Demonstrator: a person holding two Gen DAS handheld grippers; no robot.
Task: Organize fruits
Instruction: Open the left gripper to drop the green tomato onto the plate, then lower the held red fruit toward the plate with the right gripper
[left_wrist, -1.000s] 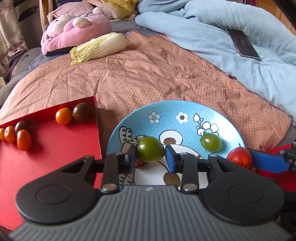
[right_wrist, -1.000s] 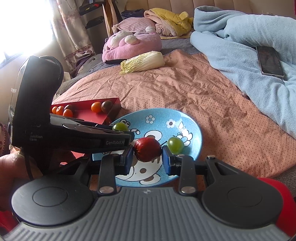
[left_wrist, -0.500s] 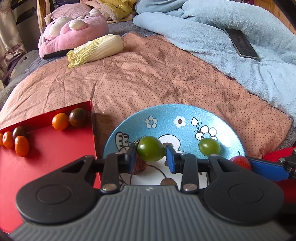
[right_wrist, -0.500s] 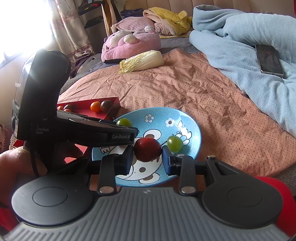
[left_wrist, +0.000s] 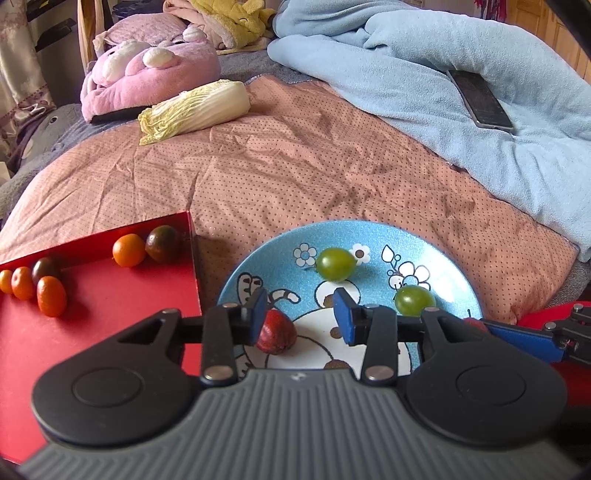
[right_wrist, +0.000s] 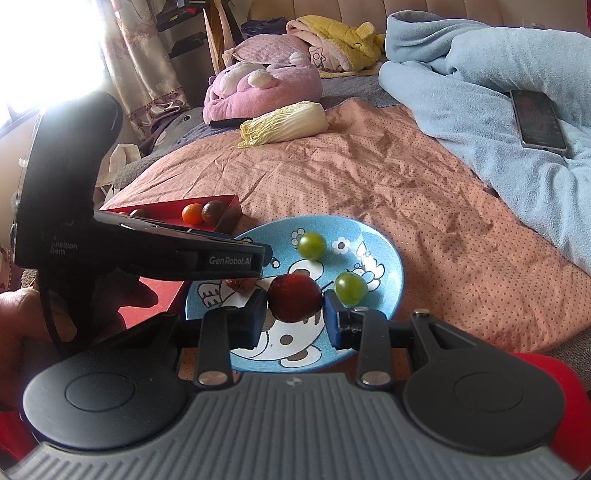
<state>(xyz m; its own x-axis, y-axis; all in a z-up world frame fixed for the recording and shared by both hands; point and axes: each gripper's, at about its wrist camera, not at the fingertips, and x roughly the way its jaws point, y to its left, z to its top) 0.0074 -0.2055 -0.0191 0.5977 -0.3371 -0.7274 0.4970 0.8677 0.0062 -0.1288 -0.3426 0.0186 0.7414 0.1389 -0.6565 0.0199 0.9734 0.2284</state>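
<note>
A blue cartoon plate (left_wrist: 436, 254) (right_wrist: 380, 258) lies on the bed. On it are two green tomatoes (left_wrist: 335, 263) (left_wrist: 414, 300), also in the right wrist view (right_wrist: 312, 245) (right_wrist: 351, 288), and a wrinkled red fruit (left_wrist: 276, 331). My left gripper (left_wrist: 299, 315) is open and empty above the plate's near side. My right gripper (right_wrist: 294, 314) is shut on a dark red fruit (right_wrist: 294, 298) over the plate. A red tray (left_wrist: 92, 306) at left holds several orange and dark tomatoes (left_wrist: 128, 250).
A napa cabbage (left_wrist: 195, 110) and a pink plush (left_wrist: 147, 74) lie at the far side. A phone (left_wrist: 480, 99) rests on the light blue blanket (left_wrist: 443, 74) at right. The left gripper's body (right_wrist: 110, 236) fills the left of the right wrist view.
My left gripper opened and let go of the green tomato, which now lies on the plate's far part. The right gripper still holds the dark red fruit.
</note>
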